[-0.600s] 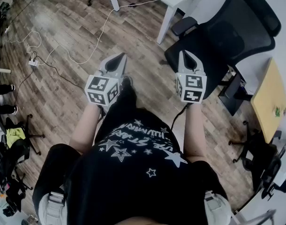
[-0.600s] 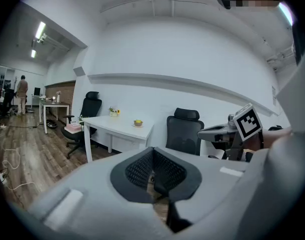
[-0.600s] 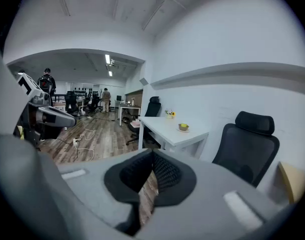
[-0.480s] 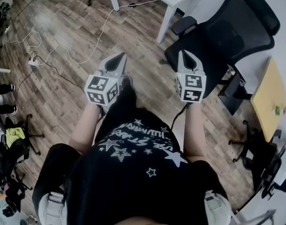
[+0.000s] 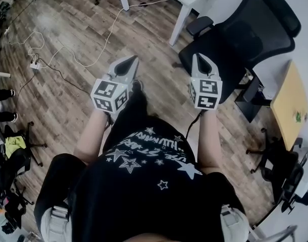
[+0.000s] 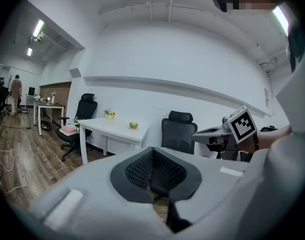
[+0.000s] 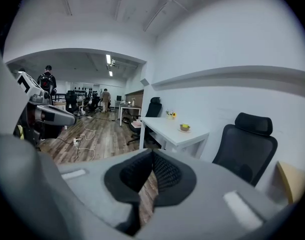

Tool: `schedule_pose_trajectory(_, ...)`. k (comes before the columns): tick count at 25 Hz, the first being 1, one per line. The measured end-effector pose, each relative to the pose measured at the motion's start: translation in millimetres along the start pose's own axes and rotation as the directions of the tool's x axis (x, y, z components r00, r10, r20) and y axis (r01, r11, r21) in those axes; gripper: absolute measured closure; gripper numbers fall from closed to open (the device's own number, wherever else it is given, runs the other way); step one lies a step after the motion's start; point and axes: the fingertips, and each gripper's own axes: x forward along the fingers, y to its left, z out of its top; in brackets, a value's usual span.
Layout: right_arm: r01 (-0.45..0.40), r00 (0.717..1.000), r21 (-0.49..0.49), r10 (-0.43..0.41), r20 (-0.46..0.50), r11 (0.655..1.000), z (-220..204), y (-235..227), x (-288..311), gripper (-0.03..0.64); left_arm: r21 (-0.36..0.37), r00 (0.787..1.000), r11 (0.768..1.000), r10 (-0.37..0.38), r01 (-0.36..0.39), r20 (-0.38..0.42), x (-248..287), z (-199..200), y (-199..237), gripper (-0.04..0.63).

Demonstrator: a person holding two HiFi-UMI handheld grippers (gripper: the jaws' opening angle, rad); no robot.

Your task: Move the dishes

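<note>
Presently, the left gripper and the right gripper are held side by side in front of the person, over the wooden floor. Each has its jaws closed together with nothing between them. A small dish sits on the white table, well apart from both, near a black office chair.

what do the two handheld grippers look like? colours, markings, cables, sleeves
The left gripper and right gripper are light grey plastic shells tapering to pointed tongs lined with black mesh-textured pads. Each carries a white cube with black square markers. A thin dark cable seems to trail below the right one. The person wears a black short-sleeved T-shirt printed with white stars.
</note>
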Motion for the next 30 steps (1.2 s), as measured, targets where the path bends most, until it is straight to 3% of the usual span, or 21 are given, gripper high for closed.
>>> schedule_pose_trajectory(7, 0.005, 1.000, 0.029, -0.006, 0.010, 1.000, 7, 0, 32, 0.613, -0.003, 1.000, 1.000, 0.026, -0.026, -0.007, 14, -1, 30, 0.584)
schedule_pose_trajectory(13, 0.013, 1.000, 0.019, -0.013, -0.010, 1.000, 24, -2, 97, 0.612, -0.015, 0.999, 0.999, 0.042, -0.042, -0.007, 51, 9, 88, 0.584)
schedule_pose_trajectory(14, 0.011, 1.000, 0.019, -0.011, -0.015, 1.000, 28, -1, 112, 0.602, -0.018, 0.999, 0.999, 0.045, -0.045, -0.008, 58, 12, 101, 0.584)
schedule_pose_trajectory(15, 0.007, 1.000, 0.021, -0.007, -0.021, 1.000, 33, 0, 127, 0.549, -0.021, 0.999, 0.999, 0.046, -0.046, -0.009, 66, 15, 114, 0.584)
schedule_pose_trajectory(20, -0.004, 0.998, 0.037, 0.006, -0.055, 0.999, 62, 2, 194, 0.465, -0.038, 0.999, 0.999, 0.036, -0.036, -0.021, 103, 36, 173, 0.584)
schedule_pose_trajectory(30, 0.056, 0.997, 0.103, -0.050, -0.066, 0.993, 91, -15, 274, 0.460, -0.018, 1.000, 1.000, -0.005, 0.005, -0.030, 154, 64, 241, 0.584)
